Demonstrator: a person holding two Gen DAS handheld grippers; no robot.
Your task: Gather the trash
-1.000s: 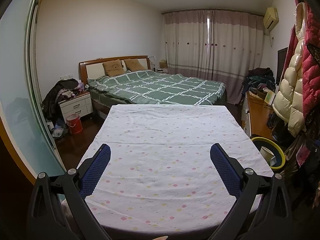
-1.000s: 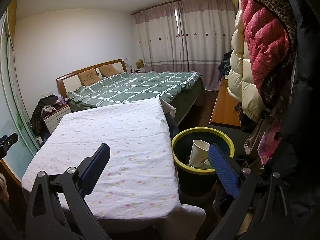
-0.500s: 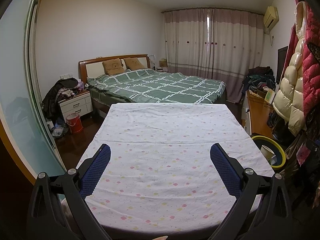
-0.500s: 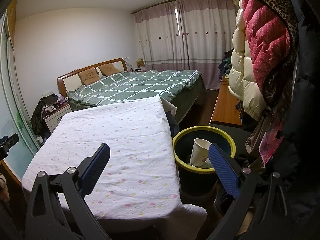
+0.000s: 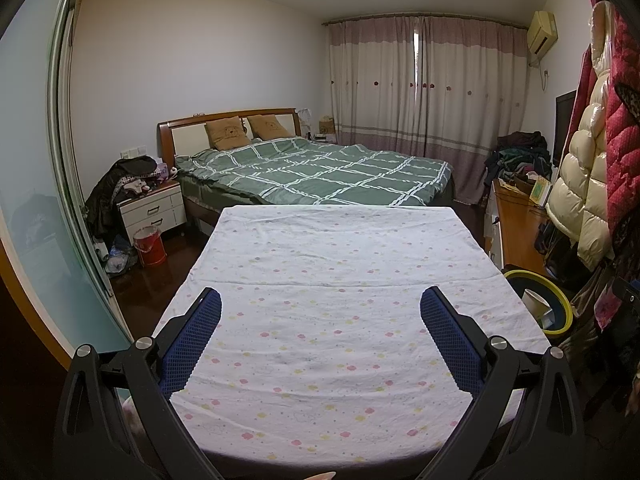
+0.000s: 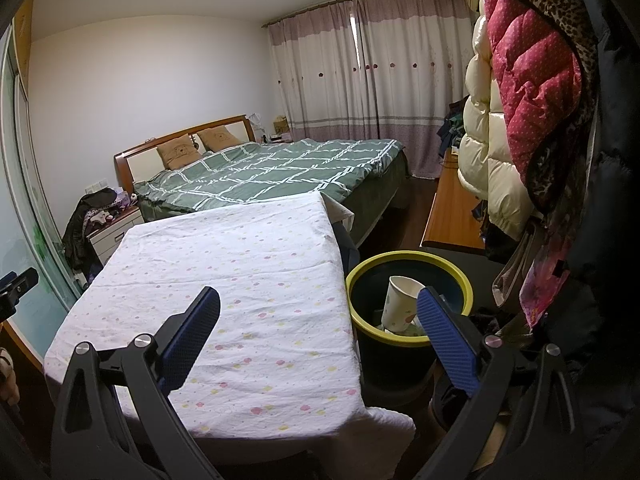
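Note:
A dark bin with a yellow rim (image 6: 406,258) stands on the floor right of the table; a white paper cup (image 6: 398,304) leans inside it with other scraps. The same bin (image 5: 538,280) and cup (image 5: 534,300) show at the right edge of the left wrist view. My right gripper (image 6: 318,302) hangs open above the table's right front corner, its right finger over the bin's near rim. My left gripper (image 5: 320,302) is open over the near part of the table (image 5: 320,248), which wears a white cloth with small flowers. Nothing sits between either pair of fingers.
Past the table is a bed with a green checked cover (image 5: 320,172). A white nightstand (image 5: 154,208) and a red bucket (image 5: 150,246) stand at the left. Puffy coats (image 6: 520,96) hang close on the right above a wooden desk (image 6: 454,212). A glass sliding door (image 5: 44,200) borders the left.
Both views have shifted only slightly; the right gripper has drifted a little and the bin sits marginally lower in view. Both grippers stay open and empty.

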